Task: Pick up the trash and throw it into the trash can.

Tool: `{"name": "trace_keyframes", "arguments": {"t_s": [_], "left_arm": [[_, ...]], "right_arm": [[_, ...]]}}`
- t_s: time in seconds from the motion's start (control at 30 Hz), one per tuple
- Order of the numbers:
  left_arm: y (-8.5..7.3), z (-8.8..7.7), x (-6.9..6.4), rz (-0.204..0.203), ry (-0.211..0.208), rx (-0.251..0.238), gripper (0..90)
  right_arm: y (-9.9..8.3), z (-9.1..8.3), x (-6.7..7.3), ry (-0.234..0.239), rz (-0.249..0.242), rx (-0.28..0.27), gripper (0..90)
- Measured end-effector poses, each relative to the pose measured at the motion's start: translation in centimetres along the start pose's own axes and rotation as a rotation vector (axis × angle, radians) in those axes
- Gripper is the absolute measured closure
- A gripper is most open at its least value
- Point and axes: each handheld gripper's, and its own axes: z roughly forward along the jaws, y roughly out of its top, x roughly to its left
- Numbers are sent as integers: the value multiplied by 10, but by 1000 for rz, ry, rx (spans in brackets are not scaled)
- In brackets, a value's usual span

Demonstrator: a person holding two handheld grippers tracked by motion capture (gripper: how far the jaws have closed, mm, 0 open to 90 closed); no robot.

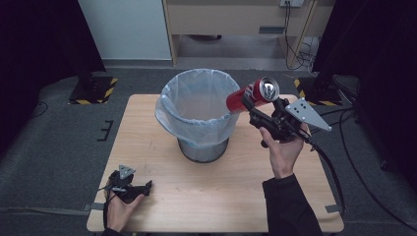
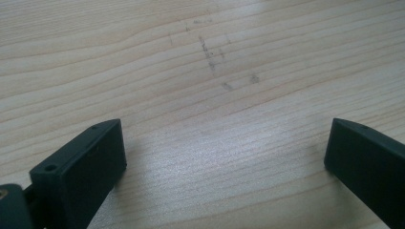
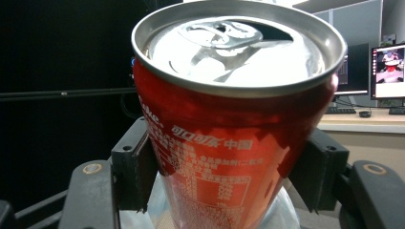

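From the high view, the right gripper (image 1: 247,104) is raised beside the rim of a round metal bin lined with a pale translucent plastic bag (image 1: 197,114), its jaws closed on a red aluminium drink can (image 1: 252,94) tilted with its silver top facing up and outward. The bin stands on a light wooden table (image 1: 231,196). The left gripper (image 1: 142,188) lies low at the table's near left corner.

In the left gripper view, its 2 black jaws stand wide apart over bare wood grain (faint pencil marks (image 2: 212,57) show), holding nothing.

In the right gripper view, both jaws press the can's sides, the opened tab end (image 3: 224,43) uppermost.
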Motion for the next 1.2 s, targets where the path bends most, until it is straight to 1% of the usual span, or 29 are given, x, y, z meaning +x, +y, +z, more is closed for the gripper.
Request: {"name": "trace_keyframes", "arguments": {"t_s": [0.03, 0.23, 0.3, 0.33, 0.5, 0.7, 1.1, 1.13, 1.2], "left_arm": [[0, 0, 0, 0, 0, 0, 0], [0, 0, 0, 1, -1, 0, 0], [0, 0, 0, 1, -1, 0, 0], [0, 0, 0, 1, -1, 0, 0], [0, 0, 0, 1, -2, 0, 0], [0, 0, 0, 1, -2, 0, 0], [0, 0, 0, 1, -2, 0, 0], [0, 0, 0, 1, -2, 0, 0], [0, 0, 0, 1, -2, 0, 0]], "right_arm": [[0, 3, -1, 0, 10, -7, 338], [-2, 12, -3, -7, 16, -5, 338], [-4, 17, -5, -7, 21, -6, 338], [-4, 17, -5, -7, 21, -6, 338], [-7, 28, -4, -3, 14, 6, 338], [-10, 35, -2, 1, 9, 13, 338], [-24, 50, 3, 13, 7, 60, 337], [-28, 53, 4, 18, 14, 74, 338], [-32, 55, 6, 24, 15, 81, 338]]}}
